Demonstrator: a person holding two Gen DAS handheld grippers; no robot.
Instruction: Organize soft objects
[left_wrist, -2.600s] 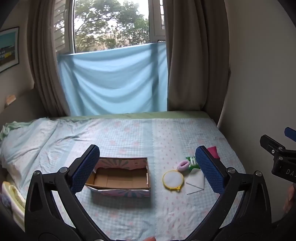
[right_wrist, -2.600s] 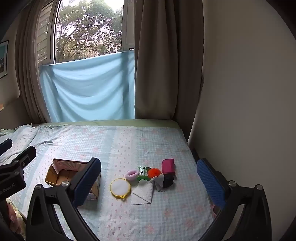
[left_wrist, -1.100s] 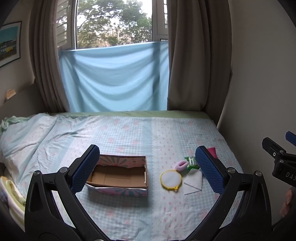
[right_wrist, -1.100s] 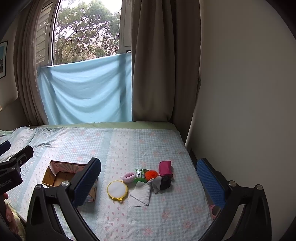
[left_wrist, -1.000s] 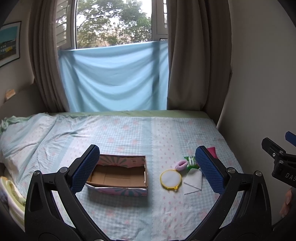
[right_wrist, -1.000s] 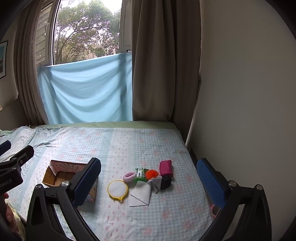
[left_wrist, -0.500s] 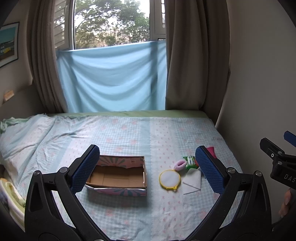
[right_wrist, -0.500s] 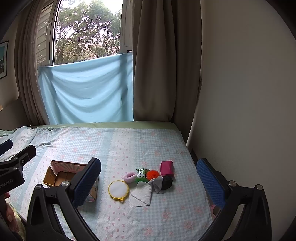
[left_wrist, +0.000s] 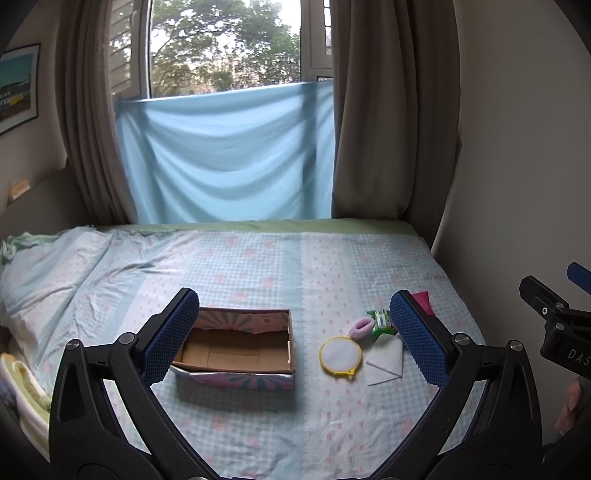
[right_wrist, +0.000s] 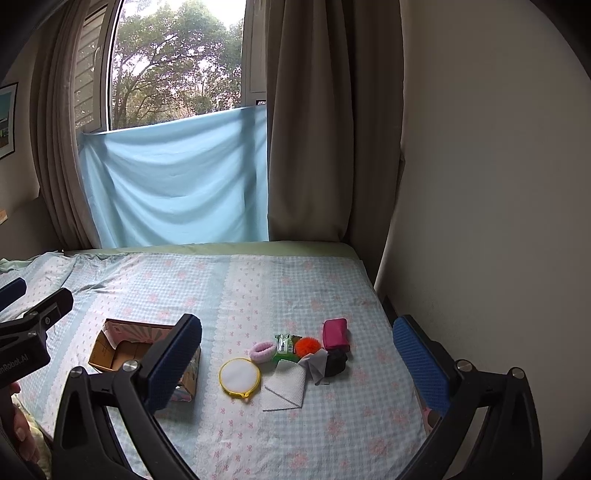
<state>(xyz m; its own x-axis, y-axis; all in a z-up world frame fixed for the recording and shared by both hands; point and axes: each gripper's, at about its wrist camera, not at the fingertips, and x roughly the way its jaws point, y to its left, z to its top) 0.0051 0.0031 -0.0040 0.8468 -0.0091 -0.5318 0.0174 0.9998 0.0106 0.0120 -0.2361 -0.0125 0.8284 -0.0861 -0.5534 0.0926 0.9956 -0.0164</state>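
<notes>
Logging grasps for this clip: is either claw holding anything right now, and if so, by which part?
Nothing is held. The left claw and right claw both stand open above the bed, with nothing between their pads.

Ahead of my tongs I see a matt open brown cardboard box (left_wrist: 236, 349) on a checked pale-blue cotton bedsheet (left_wrist: 258, 266).

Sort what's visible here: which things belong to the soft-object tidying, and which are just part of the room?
Job:
cardboard box, empty
yellow-rimmed round pad
pink scrunchie
green packet
orange pompom
magenta pouch
white folded cloth
black item

Background:
blue cloth over the window
curtains
framed picture
bedsheet
</notes>
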